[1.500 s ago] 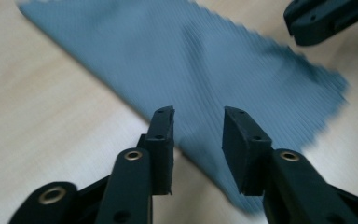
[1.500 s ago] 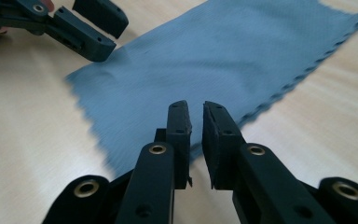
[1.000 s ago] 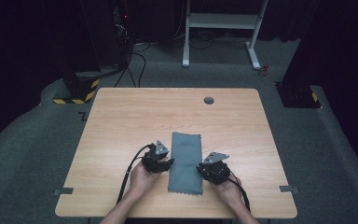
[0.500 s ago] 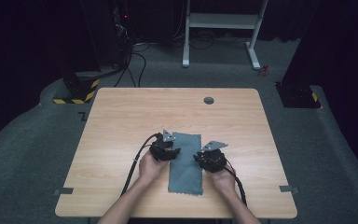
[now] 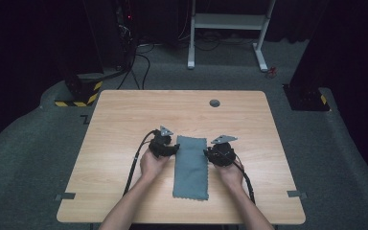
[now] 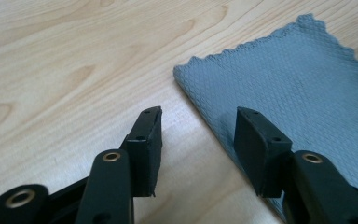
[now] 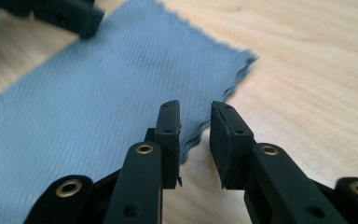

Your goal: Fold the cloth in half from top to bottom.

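A grey-blue folded cloth [image 5: 190, 166] lies lengthwise on the wooden table [image 5: 120, 120], in front of the person. My left gripper [image 5: 174, 149] sits at the cloth's left edge near its far corner. In the left gripper view its jaws stand wide open [image 6: 199, 114], one over bare wood and the other over the cloth [image 6: 298, 79]. My right gripper [image 5: 207, 154] is at the cloth's right edge. Its jaws [image 7: 195, 106] are open by a narrow gap with nothing between them, just beside the cloth's [image 7: 102, 93] scalloped edge. The left gripper's fingers [image 7: 60, 14] show across the cloth.
A round grommet [image 5: 214, 103] sits in the table's far middle. Tape strips mark the front corners [image 5: 65, 196] [image 5: 294, 193]. Cables trail from both grippers toward the person. A white frame [image 5: 230, 21] and dark equipment stand on the floor beyond.
Both grippers have moved forward along the cloth's sides, from near its middle toward its far end. The cloth has stayed flat in place.
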The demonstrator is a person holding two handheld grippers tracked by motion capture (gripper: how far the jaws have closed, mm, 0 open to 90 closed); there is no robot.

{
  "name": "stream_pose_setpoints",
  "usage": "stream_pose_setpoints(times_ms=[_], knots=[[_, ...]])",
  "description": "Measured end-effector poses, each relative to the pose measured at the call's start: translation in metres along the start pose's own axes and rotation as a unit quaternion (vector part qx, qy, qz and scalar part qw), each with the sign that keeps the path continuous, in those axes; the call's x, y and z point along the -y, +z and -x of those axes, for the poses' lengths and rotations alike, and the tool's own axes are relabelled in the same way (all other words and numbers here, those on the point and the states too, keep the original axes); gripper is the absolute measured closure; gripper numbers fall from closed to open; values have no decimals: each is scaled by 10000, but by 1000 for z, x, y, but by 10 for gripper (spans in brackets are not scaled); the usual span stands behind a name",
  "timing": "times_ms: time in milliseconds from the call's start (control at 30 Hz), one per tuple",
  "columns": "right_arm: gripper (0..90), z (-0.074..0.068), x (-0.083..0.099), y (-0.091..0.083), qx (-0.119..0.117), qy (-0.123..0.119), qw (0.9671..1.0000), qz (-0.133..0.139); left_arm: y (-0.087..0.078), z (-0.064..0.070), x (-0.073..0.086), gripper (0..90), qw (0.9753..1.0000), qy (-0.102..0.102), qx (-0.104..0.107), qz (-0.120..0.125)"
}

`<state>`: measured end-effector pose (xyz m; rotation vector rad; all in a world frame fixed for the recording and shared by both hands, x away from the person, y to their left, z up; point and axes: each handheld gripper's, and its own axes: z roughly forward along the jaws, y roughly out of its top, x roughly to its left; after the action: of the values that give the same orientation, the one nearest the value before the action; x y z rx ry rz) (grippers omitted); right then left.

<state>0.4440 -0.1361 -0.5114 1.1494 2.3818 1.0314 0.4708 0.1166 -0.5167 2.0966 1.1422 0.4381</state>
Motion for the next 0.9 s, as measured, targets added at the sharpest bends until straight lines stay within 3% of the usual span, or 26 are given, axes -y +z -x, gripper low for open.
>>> stream_pose_setpoints(times_ms=[167,300,567,700,833,900], knots=[[721,11,-11,3,116,208,9997,90,10,-4,-10,489,9999,-123,-93,-56],[700,19,-17,11,154,445,9989,74,15,-3,-15,481,9997,-74,-226,-98],[671,24,-25,31,374,693,9969,7,19,-4,-18,484,9997,-78,-217,-59],[681,24,-25,36,370,648,9972,45,22,-2,-21,494,9997,-61,-214,-54],[732,25,-31,38,366,615,9974,-65,22,-1,-23,577,9999,-13,-135,-80],[764,23,-35,41,359,466,9982,-141,22,0,-23,627,9999,29,-84,-82]])
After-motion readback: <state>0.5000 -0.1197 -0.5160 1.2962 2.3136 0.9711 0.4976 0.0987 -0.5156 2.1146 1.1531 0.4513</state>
